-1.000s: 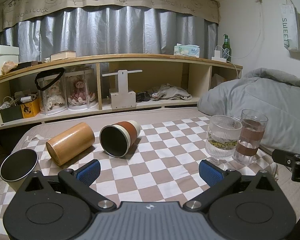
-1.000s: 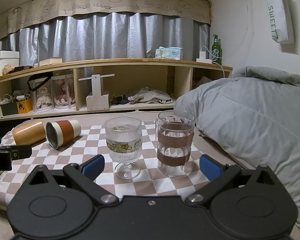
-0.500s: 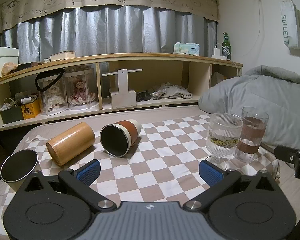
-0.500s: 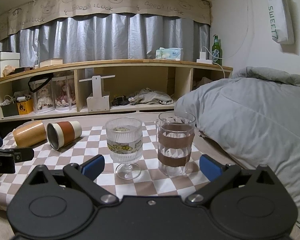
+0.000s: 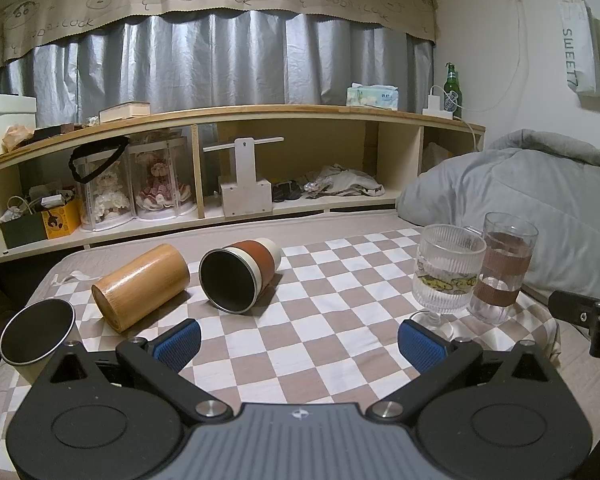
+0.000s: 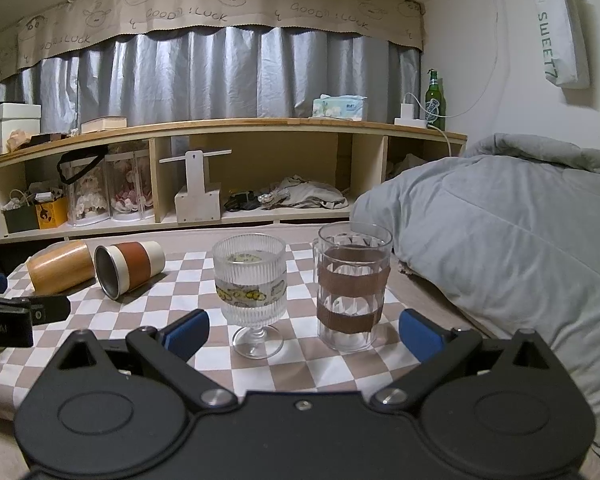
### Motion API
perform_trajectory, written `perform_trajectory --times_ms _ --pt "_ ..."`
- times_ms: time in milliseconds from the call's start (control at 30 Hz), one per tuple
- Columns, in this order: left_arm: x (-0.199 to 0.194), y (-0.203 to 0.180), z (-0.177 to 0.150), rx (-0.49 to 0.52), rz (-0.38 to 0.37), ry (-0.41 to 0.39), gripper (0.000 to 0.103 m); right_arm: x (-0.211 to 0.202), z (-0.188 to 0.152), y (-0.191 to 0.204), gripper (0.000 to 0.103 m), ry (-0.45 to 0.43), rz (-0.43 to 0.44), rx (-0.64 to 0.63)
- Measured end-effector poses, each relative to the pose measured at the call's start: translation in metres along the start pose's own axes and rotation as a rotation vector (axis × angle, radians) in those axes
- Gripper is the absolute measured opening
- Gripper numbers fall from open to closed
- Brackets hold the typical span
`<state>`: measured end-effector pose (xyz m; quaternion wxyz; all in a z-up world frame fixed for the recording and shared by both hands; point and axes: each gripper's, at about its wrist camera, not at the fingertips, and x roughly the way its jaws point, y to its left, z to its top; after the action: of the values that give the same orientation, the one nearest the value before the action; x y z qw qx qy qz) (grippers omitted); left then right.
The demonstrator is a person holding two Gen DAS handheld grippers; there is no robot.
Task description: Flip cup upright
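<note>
Left gripper [image 5: 298, 339]: held low over the near edge of the checkered cloth [image 5: 320, 320], its blue-padded fingers spread wide with nothing between them.
Right gripper [image 6: 305, 331]: likewise spread wide and empty, its pads flanking the two glasses from the near side without touching either.
Cup with rust-red sleeve [image 5: 238, 275]: lies on its side on the cloth, dark open mouth turned toward the left wrist camera, cream base pointing away toward the shelf. In the right wrist view it [image 6: 129, 267] sits far left, beyond the goblet.
Bamboo tumbler [image 5: 140, 291]: also on its side, just beside the sleeved cup on its left, the two close but whether they touch cannot be told.
Dark round-topped container [image 5: 36, 336]: at the cloth's left edge, near the left gripper's finger; upright or not is unclear.
Ribbed goblet [image 6: 250, 292]: upright on its stem, a yellow patterned band around the bowl.
Glass with brown bands [image 6: 353, 285]: upright, just to the right of the goblet.
Grey duvet [image 6: 500, 248]: heaped to the right of the cloth.
Wooden shelf [image 5: 236, 120]: runs along the back under the silver curtain [image 5: 220, 64].
</note>
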<state>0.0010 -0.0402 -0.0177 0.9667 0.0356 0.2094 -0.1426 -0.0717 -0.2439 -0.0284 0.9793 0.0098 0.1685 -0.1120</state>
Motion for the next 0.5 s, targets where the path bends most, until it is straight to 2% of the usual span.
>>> perform_trajectory --times_ms 500 --pt "0.0004 -0.0011 -0.0014 0.006 -0.001 -0.001 0.103 -0.0001 0.0 -0.0002 0.102 -0.001 0.0 -0.003"
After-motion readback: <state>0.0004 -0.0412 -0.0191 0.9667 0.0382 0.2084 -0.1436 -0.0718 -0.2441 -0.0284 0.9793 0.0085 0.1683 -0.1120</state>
